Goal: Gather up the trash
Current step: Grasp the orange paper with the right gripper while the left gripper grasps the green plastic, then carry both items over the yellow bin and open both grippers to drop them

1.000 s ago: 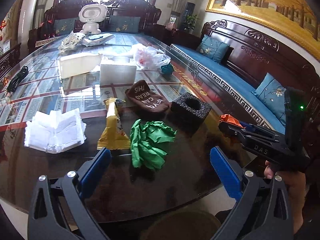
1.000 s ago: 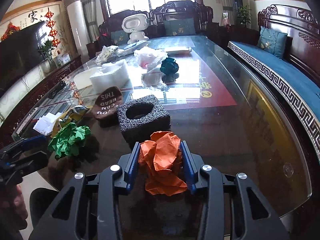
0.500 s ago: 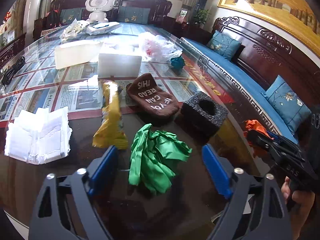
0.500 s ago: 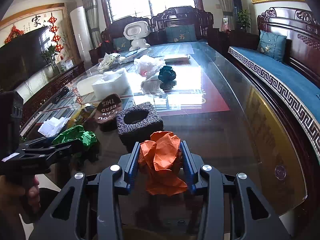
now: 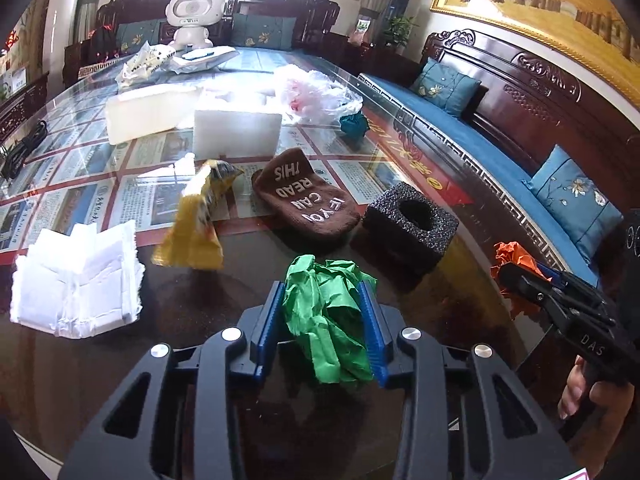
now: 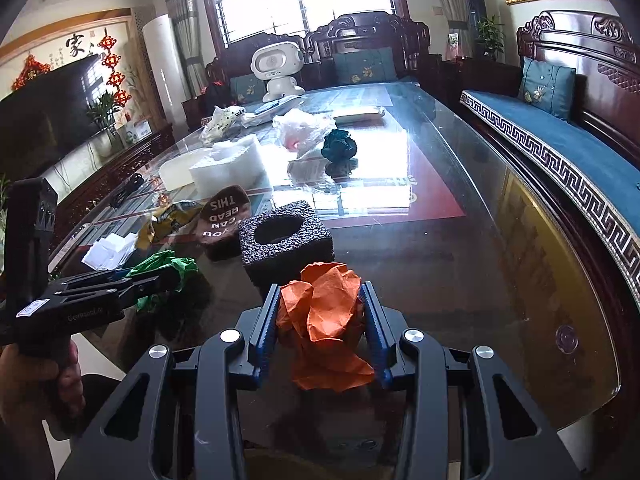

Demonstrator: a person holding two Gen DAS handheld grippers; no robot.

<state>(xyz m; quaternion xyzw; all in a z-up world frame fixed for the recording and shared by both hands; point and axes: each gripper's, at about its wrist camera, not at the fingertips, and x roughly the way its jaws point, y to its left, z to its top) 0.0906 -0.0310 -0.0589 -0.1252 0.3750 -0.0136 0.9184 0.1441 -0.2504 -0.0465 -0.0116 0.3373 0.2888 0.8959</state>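
On the glass-topped table (image 5: 472, 292), white folded tissues (image 5: 76, 280) lie leftmost. The left gripper (image 5: 322, 320) is closing on green crumpled paper (image 5: 326, 316); a black foam block (image 5: 412, 228) follows. The right gripper (image 6: 320, 322) clamps orange crumpled paper (image 6: 324, 320). A blue-cushioned bench (image 6: 560, 148) lines the right.

**Carved-wood living room, daylight**

Bright window (image 6: 308, 0) far centre. Dark carved bench (image 5: 520, 120) with blue cushions along the right. Gold-framed tree painting (image 5: 540, 4) above it. Television (image 6: 44, 116) left. Glass-topped table (image 6: 500, 240) spans the middle.
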